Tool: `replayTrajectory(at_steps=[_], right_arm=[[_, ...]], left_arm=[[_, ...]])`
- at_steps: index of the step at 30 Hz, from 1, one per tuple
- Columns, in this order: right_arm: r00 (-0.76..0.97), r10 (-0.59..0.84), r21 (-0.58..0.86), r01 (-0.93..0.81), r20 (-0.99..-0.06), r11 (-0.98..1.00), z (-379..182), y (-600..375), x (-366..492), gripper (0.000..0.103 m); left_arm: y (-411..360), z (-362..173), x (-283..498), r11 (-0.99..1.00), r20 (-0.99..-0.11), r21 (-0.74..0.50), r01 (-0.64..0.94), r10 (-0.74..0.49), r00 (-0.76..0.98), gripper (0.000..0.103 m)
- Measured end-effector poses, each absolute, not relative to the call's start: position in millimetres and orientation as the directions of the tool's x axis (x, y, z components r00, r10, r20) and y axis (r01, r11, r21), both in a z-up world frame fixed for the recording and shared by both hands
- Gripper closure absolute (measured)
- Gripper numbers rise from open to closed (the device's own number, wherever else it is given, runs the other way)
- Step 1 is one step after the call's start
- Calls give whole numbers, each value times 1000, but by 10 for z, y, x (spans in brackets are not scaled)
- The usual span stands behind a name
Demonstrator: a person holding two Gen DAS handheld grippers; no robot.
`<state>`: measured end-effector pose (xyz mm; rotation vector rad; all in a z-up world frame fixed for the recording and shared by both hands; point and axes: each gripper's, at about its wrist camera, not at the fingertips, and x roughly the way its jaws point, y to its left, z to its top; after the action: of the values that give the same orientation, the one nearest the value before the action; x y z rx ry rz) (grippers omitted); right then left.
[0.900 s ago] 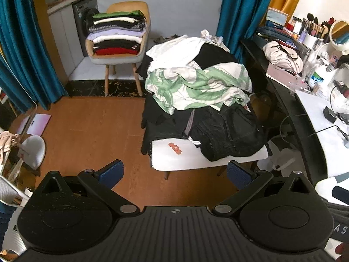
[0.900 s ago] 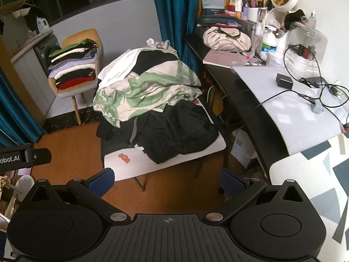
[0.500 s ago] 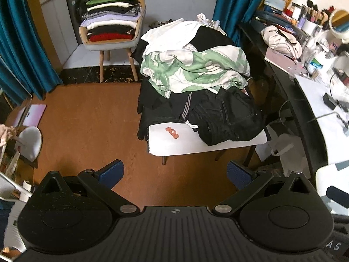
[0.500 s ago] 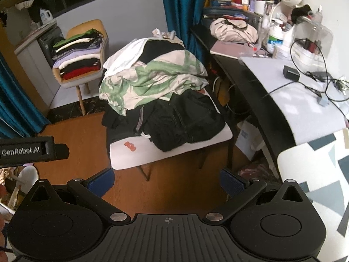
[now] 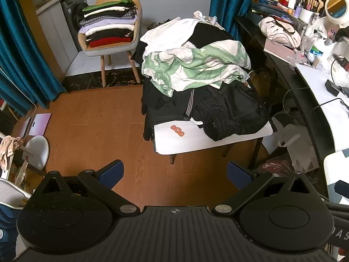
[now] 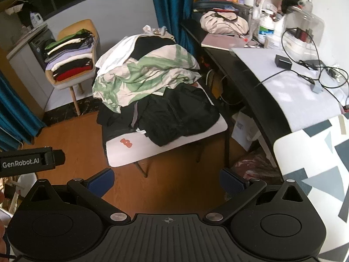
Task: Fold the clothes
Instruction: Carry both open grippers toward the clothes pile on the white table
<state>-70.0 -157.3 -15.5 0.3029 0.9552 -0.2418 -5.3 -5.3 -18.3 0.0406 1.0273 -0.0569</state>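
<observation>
1. Far left, a chair (image 5: 113,43) carries a neat stack of folded clothes (image 5: 109,24), so part of the task looks done.
2. In the middle, the unfolded heap (image 5: 196,69) covers a small white counter (image 5: 209,139), a green-and-white sheet (image 5: 196,67) lying over dark jeans (image 5: 231,113).
3. Over the last second both views have drawn closer to that heap.
4. The left gripper (image 5: 175,172) and the right gripper (image 6: 166,180) hang above the floor, jaws spread wide and empty, well apart from the cloth.
5. Far right stands a cluttered desk (image 6: 283,83). Judging by the approach, picking a garment comes next.
</observation>
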Motion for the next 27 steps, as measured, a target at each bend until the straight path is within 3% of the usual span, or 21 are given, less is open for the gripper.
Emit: replayTrajectory(at_steps=[27], right_arm=[[525, -132, 122, 422, -841, 899, -165, -1602, -978, 1]], left_arm=[[-242, -174, -113, 981, -863, -39, 189, -129, 488, 0]])
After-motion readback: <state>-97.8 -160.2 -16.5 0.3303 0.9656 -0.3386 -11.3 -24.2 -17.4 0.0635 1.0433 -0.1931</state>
